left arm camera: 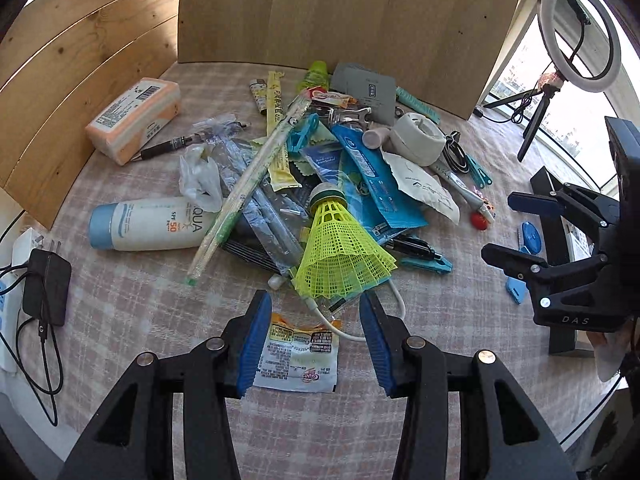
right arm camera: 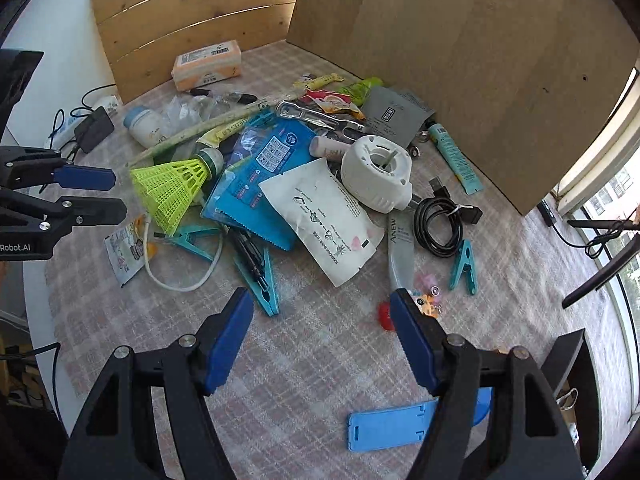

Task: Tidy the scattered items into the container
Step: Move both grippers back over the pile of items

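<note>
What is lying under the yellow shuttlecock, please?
The shuttlecock lies on clear plastic packets and a blue packet; a white cable emerges below. Anything deeper is covered.

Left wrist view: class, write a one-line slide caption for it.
An open hand-held gripper hovers over a snack sachet, just short of a yellow shuttlecock topping a heap of clutter on the checked tablecloth.

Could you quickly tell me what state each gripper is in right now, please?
Left gripper: open, holding nothing.
Right gripper: open wide, holding nothing.
</note>
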`<state>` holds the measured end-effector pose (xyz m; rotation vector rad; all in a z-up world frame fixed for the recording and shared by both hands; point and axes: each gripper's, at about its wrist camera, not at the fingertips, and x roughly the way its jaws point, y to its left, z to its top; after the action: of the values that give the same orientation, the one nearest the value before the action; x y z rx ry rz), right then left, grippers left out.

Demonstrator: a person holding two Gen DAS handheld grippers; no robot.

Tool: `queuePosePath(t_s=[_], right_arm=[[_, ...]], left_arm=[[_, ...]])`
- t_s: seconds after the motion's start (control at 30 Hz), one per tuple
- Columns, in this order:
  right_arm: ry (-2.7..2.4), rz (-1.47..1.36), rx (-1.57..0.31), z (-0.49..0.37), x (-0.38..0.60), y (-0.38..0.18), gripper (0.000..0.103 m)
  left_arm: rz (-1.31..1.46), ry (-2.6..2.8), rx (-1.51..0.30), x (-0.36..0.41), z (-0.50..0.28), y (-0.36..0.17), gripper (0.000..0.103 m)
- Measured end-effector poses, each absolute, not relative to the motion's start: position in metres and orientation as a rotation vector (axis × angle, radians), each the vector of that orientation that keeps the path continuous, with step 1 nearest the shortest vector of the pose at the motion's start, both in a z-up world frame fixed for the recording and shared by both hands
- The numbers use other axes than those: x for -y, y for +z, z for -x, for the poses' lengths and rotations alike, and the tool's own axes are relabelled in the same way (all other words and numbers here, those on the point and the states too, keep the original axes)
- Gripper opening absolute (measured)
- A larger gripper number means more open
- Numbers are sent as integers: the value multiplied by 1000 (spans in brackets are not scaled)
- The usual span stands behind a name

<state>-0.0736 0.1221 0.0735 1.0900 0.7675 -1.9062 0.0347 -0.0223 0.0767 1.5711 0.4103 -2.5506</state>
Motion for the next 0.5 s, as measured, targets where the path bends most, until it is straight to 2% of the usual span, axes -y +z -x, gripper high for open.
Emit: queuePosePath(t_s=[0.27,0.3,0.37,0.5], right_arm=[[-1919,-1081,-811,92,-102,56,67],[-1921,-1077,-814,94,-100,55,66],[-1924,-1073,-818,97,-97,54,65],[-1911,-1076,-816,102,-90,48,65]], left_arm=[[-1602,-2549,-332,17,-18,68,42],[-1603,-2548,-328,18,-16,67,40],[-1601,-2542,-318,20,-11,66,30],[-1589,-2543,-319,22,-3,67,26]])
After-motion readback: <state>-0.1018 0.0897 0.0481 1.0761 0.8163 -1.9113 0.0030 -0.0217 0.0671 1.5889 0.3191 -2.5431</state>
